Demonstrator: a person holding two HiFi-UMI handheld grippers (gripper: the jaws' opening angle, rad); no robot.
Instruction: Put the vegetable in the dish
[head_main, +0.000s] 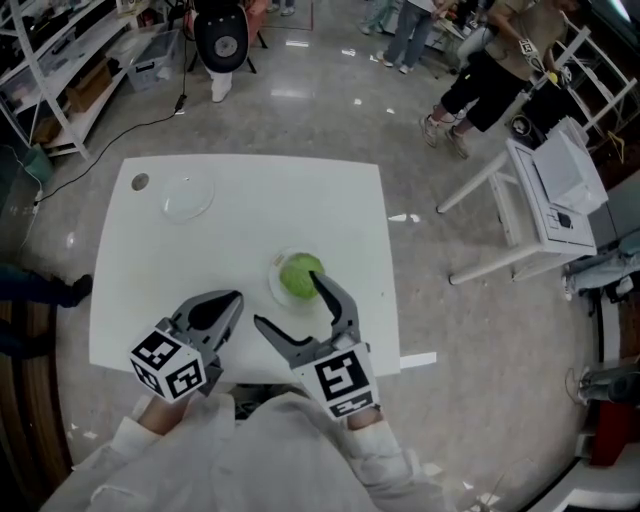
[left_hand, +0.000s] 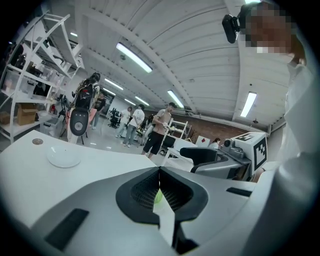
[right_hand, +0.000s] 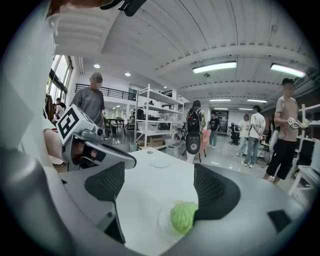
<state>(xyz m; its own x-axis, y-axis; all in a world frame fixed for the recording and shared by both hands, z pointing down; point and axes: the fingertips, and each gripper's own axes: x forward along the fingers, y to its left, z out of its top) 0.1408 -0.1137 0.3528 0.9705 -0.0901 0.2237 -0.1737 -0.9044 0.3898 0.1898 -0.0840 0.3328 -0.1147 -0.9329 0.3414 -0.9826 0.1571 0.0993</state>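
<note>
A green leafy vegetable (head_main: 299, 275) lies on a small clear dish (head_main: 276, 287) near the table's front right. My right gripper (head_main: 287, 300) is open just in front of it, its right finger beside the vegetable and nothing held. In the right gripper view the vegetable (right_hand: 183, 216) sits on the dish (right_hand: 165, 223) against the right pad (right_hand: 216, 192). My left gripper (head_main: 234, 301) is shut and empty, to the left of the dish. In the left gripper view its pads (left_hand: 172, 192) meet, with a green sliver showing behind them.
A second clear dish (head_main: 187, 195) and a small round disc (head_main: 139, 182) sit at the white table's (head_main: 330, 200) far left corner. Shelving (head_main: 60, 70) stands at the far left, a white frame cart (head_main: 545, 200) to the right, and people stand further back.
</note>
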